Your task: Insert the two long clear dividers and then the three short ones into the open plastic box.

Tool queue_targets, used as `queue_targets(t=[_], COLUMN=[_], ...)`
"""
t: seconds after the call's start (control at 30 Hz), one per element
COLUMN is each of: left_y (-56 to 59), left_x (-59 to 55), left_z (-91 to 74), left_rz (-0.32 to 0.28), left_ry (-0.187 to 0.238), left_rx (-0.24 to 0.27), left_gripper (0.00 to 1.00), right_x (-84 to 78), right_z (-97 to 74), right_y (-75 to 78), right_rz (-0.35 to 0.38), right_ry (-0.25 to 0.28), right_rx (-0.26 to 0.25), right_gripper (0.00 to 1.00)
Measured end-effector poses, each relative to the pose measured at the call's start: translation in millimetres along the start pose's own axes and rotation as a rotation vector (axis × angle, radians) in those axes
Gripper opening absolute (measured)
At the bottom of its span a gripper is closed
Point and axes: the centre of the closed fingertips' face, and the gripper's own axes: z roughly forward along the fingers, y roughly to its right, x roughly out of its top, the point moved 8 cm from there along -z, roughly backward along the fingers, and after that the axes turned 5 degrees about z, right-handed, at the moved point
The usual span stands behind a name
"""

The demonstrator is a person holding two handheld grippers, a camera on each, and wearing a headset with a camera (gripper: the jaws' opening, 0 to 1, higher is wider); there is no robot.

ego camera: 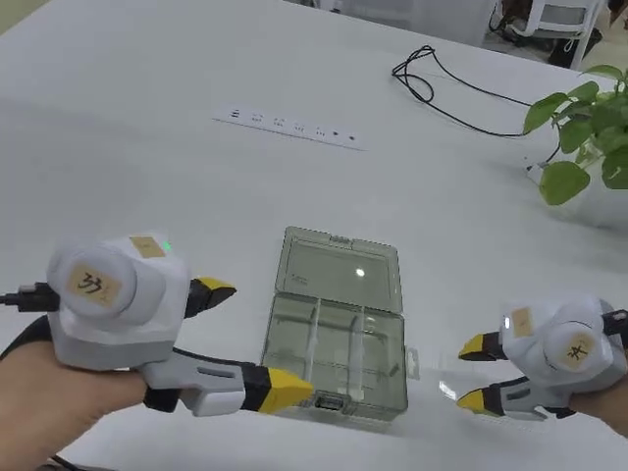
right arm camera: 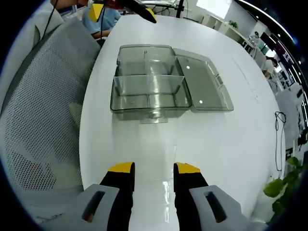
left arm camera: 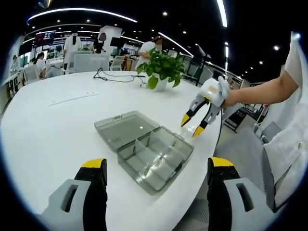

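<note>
While wide-spread, left gripper beside smoky translucent rectangular plastic box; right gripper narrower, hold unclear.

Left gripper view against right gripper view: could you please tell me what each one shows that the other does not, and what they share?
Left gripper view: the whole right gripper from outside, fingers apart, near the box. Right gripper view: a grey mesh chair beside the table. Both: the open box, lid laid back, on the white table, plus the potted plant and a black cable.
</note>
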Motion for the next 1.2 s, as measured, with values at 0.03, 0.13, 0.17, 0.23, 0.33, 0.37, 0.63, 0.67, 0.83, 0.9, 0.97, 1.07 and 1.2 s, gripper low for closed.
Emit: queue_targets(t=[0.03, 0.13, 0.17, 0.23, 0.33, 0.37, 0.63, 0.67, 0.83, 0.9, 0.97, 1.07, 1.2], left_y=[0.2, 0.8, 1.2, 2.2, 4.3, 5.3, 16.5, 18.2, 24.0, 27.5, 31.9, 38.1, 45.7], left_x=[2.1, 6.8, 8.5, 13.5, 18.3, 19.8, 31.0, 32.6, 35.5, 36.6, 38.4, 40.8, 39.7], left_z=[0.2, 1.7, 2.0, 3.6, 6.4, 7.1, 15.0, 15.9, 20.1, 21.7, 24.1, 28.3, 34.8], left_rz=[-0.004, -0.029, -0.033, -0.045, -0.075, -0.084, -0.183, -0.206, -0.259, -0.284, -0.305, -0.322, -0.351], left_ry=[0.004, 0.007, 0.014, 0.030, 0.036, 0.040, 0.051, 0.052, 0.047, 0.044, 0.049, 0.053, 0.040], left_rx=[-0.001, -0.010, -0.013, -0.016, -0.029, -0.033, -0.092, -0.103, -0.132, -0.150, -0.170, -0.196, -0.226], left_gripper=[0.87, 0.86, 0.86, 0.85, 0.82, 0.80, 0.69, 0.68, 0.63, 0.59, 0.55, 0.50, 0.43], right_x=[1.7, 9.6, 12.1, 20.2, 29.4, 34.1, 63.7, 66.6, 82.5, 87.6, 92.5, 97.6, 104.3], right_z=[-2.3, -10.8, -13.1, -20.1, -26.9, -30.0, -47.1, -48.7, -56.4, -58.6, -60.0, -61.0, -63.4], right_y=[-0.3, -1.8, -2.3, -4.4, -6.7, -7.9, -20.3, -21.6, -29.7, -32.2, -34.7, -38.3, -43.3], right_rz=[0.000, -0.001, -0.003, -0.012, -0.019, -0.022, -0.067, -0.070, -0.090, -0.099, -0.105, -0.110, -0.127], right_ry=[0.004, 0.030, 0.037, 0.056, 0.078, 0.090, 0.143, 0.149, 0.180, 0.189, 0.198, 0.206, 0.215], right_rx=[-0.007, -0.029, -0.035, -0.051, -0.065, -0.073, -0.107, -0.109, -0.117, -0.121, -0.120, -0.117, -0.116], right_gripper=[0.33, 0.33, 0.33, 0.33, 0.33, 0.33, 0.33, 0.33, 0.33, 0.33, 0.33, 0.33, 0.33])
